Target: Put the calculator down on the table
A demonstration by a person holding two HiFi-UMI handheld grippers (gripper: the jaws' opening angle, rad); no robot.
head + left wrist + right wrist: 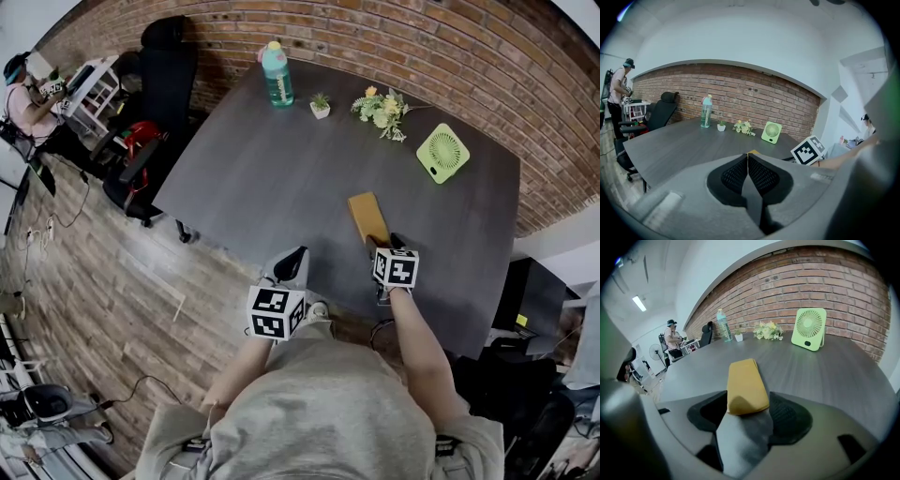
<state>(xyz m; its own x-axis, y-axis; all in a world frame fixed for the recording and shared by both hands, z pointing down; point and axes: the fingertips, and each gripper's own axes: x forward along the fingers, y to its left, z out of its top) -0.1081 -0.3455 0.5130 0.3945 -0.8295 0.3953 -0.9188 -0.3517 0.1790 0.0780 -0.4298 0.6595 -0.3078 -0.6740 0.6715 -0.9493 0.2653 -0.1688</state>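
Calculator (367, 217) is what I see first: a flat yellow one, lying on the dark table (262, 187) near the edge where the person stands. The right gripper (384, 244) points down at it. Its two jaws are wide apart. The near end of the calculator sits between them, and the jaws do not seem to squeeze it. The calculator rests on the table by itself.

The left gripper (298, 253) is just beside the right one, over the table's near edge. Its jaws are pressed together with nothing between them.

Far across the table, by the brick wall (422, 37), stand a blue-green bottle (277, 75), a tiny plant pot (320, 106), a bunch of flowers (381, 111) and a little green fan (442, 152). They are all well apart from the calculator. A black chair (164, 66) stands at the table's far left corner.
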